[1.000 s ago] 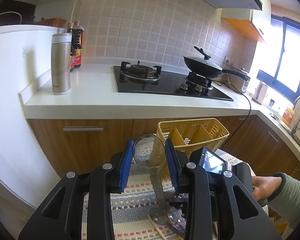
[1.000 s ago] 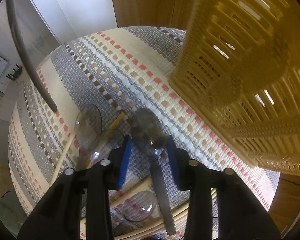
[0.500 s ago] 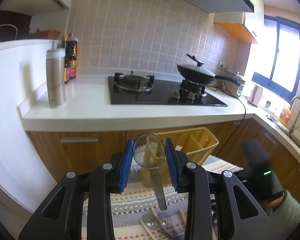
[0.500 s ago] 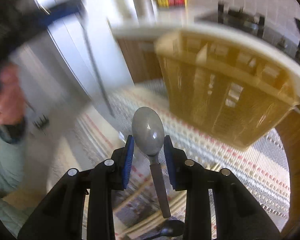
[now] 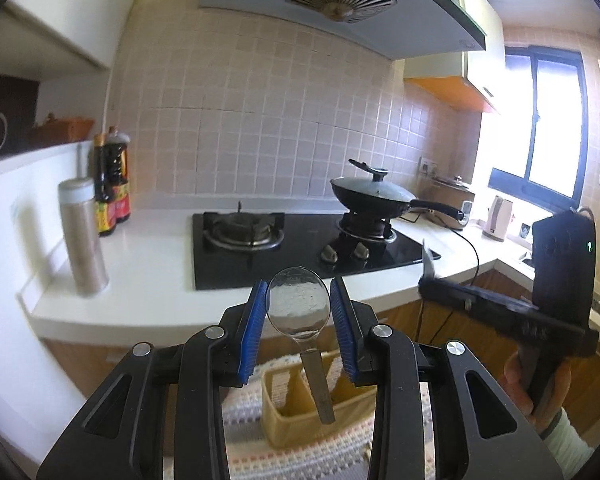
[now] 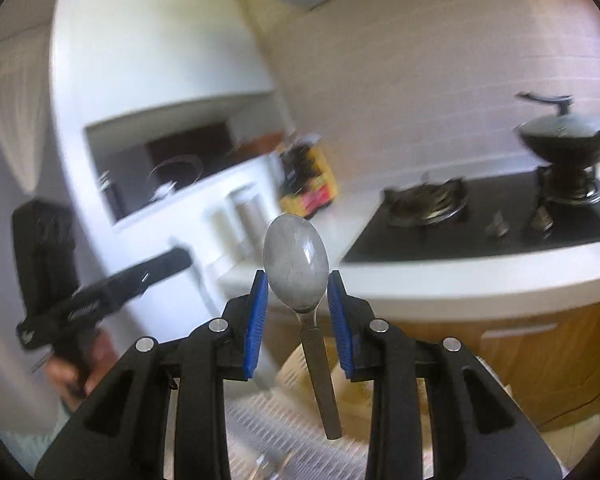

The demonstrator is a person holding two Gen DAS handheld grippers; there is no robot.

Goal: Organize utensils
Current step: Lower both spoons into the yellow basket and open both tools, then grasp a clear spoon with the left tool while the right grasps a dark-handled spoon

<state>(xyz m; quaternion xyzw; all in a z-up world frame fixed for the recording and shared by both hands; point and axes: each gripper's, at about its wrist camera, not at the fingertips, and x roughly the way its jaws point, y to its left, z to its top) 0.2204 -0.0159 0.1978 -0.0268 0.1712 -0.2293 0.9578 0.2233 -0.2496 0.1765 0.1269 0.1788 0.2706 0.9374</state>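
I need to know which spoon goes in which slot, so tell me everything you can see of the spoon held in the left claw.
The clear spoon looks like transparent plastic or glass: its oval bowl lets the white counter and black hob show through. A flat grey handle hangs down from the bowl, ending above the yellow utensil basket. The spoon stands bowl-up, nearly upright, clamped at the bowl's edges between the blue pads of the left claw. Nothing else touches it.

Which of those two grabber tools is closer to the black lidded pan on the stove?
Right, I'd say. The right gripper hangs before the counter on the side of the pan; the left gripper sits further toward the flask end.
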